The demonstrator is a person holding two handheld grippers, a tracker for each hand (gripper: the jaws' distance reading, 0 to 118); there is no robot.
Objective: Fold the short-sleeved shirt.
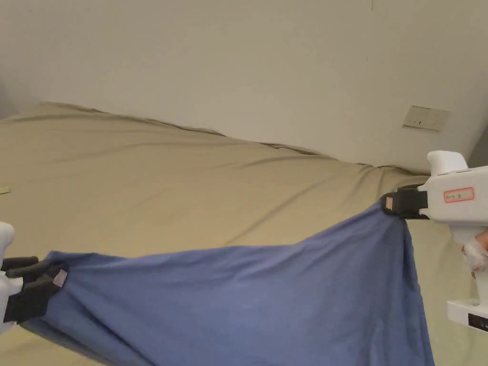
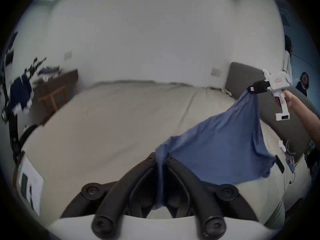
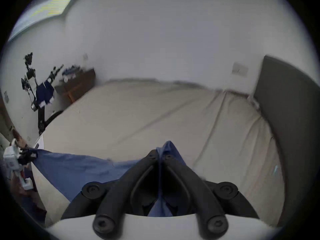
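While held above the bed (image 1: 167, 176), both grippers' fingers clamp the shirt (image 1: 267, 300) — left gripper (image 1: 55, 279), right gripper (image 1: 388, 204).

The head view looks down and forward from above the near side of the bed (image 1: 190, 190), toward the wall (image 1: 238, 57). Both gripper views sit low behind their own jaws, close to the blue shirt (image 2: 216, 148) and facing across the bed to the same wall, with fisheye bending. All three share the bed, the wall and its socket plate (image 1: 425, 117). Each gripper view catches the other hand-held gripper, farther off.
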